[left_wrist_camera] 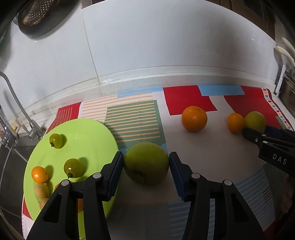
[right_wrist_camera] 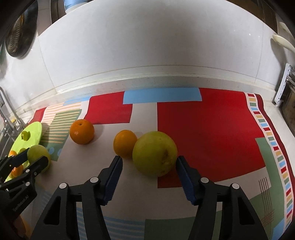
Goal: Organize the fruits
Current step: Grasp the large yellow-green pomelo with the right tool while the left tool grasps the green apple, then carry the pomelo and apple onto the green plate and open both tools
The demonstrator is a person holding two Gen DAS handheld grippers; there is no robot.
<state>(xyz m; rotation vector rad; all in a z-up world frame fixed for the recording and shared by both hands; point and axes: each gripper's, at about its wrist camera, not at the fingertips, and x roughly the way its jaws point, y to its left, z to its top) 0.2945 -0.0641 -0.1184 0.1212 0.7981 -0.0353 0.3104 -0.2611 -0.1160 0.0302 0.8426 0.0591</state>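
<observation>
A green apple [left_wrist_camera: 145, 164] lies on the patterned mat [left_wrist_camera: 212, 166] just right of the lime plate [left_wrist_camera: 88, 133]. My left gripper [left_wrist_camera: 145, 160] is shut on it, both blue pads against its sides. The plate holds two green tomatoes [left_wrist_camera: 56, 140], a small orange [left_wrist_camera: 39, 173] and brownish fruits [left_wrist_camera: 41, 190]. A larger yellow-green fruit [right_wrist_camera: 154, 153] sits between the fingers of my right gripper [right_wrist_camera: 149, 158], which is open: the right pad is at its side and the left pad stands apart. A small orange [right_wrist_camera: 124, 143] touches that fruit and a bigger orange [right_wrist_camera: 82, 131] lies farther left.
A white tiled wall [left_wrist_camera: 147, 46] closes the back of the counter. A faucet [left_wrist_camera: 16, 103] and a sink are at the left beyond the plate. A dark perforated strainer [left_wrist_camera: 33, 14] hangs top left. Pale utensils [left_wrist_camera: 284, 51] and a rack stand at the right edge.
</observation>
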